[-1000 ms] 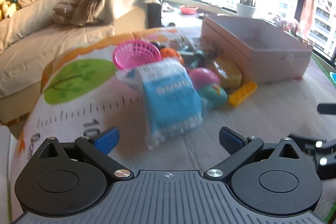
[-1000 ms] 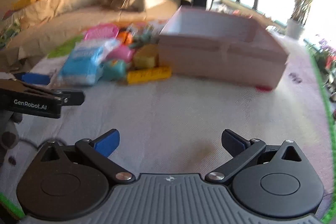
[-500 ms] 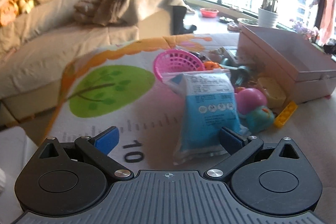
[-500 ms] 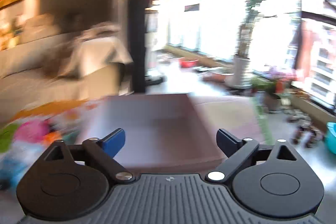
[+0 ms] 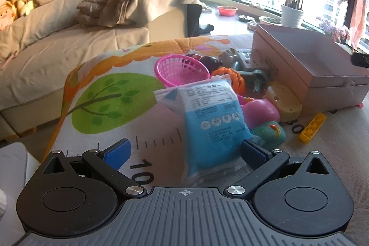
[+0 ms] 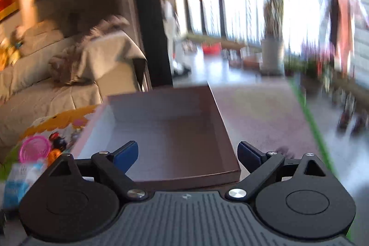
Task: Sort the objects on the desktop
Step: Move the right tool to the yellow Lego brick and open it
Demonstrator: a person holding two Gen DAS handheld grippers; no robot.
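A blue and white plastic packet (image 5: 214,121) lies on the play mat, its near end between the open fingers of my left gripper (image 5: 184,151). Behind and beside it lie a pink basket (image 5: 182,69), an orange ring toy (image 5: 230,77), a pink and teal toy (image 5: 263,117), a pale yellow block (image 5: 284,100) and a yellow brick (image 5: 313,127). An open pink box (image 5: 322,70) stands at the right. In the blurred right wrist view my right gripper (image 6: 188,152) is open and empty above the box (image 6: 166,128); the packet (image 6: 18,181) and the basket (image 6: 34,148) show at the left.
A beige sofa (image 5: 57,45) with blankets and stuffed toys lies behind the mat. A window with potted plants (image 5: 293,13) is at the back right. A white object (image 5: 11,176) sits at the left edge near my left gripper.
My left gripper has moved up to the blue packet, whose end now lies between its fingers. My right gripper has swung up from the mat to above the open box.
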